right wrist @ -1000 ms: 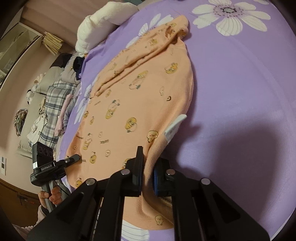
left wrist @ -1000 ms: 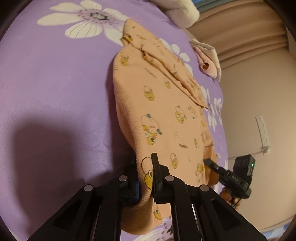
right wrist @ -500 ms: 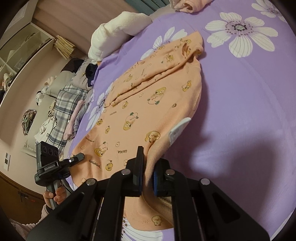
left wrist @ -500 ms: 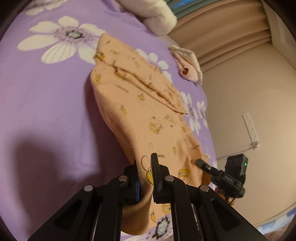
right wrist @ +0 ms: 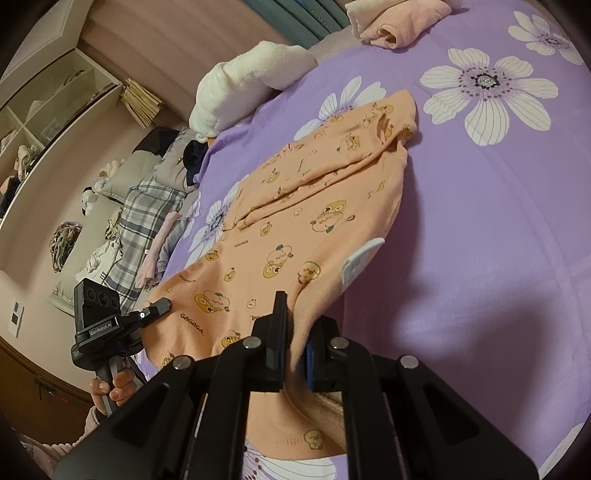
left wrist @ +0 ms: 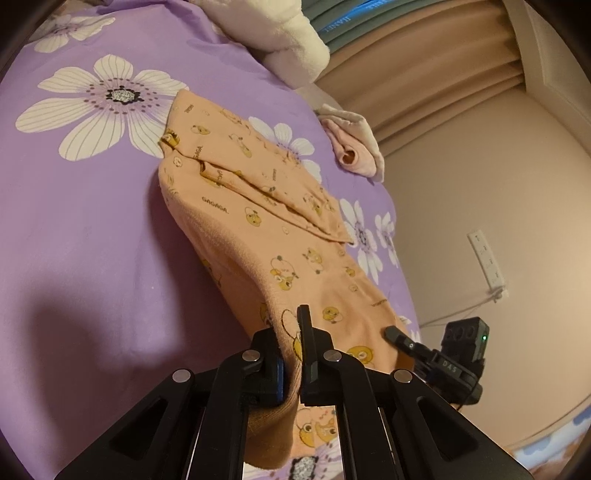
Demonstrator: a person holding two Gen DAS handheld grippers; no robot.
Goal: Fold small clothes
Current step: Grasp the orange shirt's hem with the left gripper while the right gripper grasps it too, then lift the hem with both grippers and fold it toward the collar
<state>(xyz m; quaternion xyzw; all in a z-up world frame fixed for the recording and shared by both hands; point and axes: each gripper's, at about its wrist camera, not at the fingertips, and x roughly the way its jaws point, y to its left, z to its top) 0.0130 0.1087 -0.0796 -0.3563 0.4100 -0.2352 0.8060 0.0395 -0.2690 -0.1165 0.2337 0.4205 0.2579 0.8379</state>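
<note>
A small orange garment (left wrist: 258, 221) with yellow cartoon prints lies on a purple flowered bedspread (left wrist: 74, 240); its sleeves are folded across its far end. My left gripper (left wrist: 291, 354) is shut on one near corner of the garment and holds it lifted. My right gripper (right wrist: 295, 350) is shut on the other near corner (right wrist: 303, 295), also lifted. The near half of the garment hangs up off the bed between the two grippers. A white label (right wrist: 360, 262) shows on its edge. Each gripper shows in the other's view, the right one (left wrist: 395, 334) and the left one (right wrist: 159, 306).
A folded pink and white garment (left wrist: 354, 147) lies at the far edge of the bed, also in the right wrist view (right wrist: 395, 22). A white fluffy blanket (right wrist: 251, 81) lies beyond. Plaid clothes (right wrist: 147, 221) and shelves (right wrist: 55, 103) stand beside the bed.
Both grippers have risen and pulled back with the near edge of the garment, lifting more of it off the bed. The far end has stayed on the bedspread.
</note>
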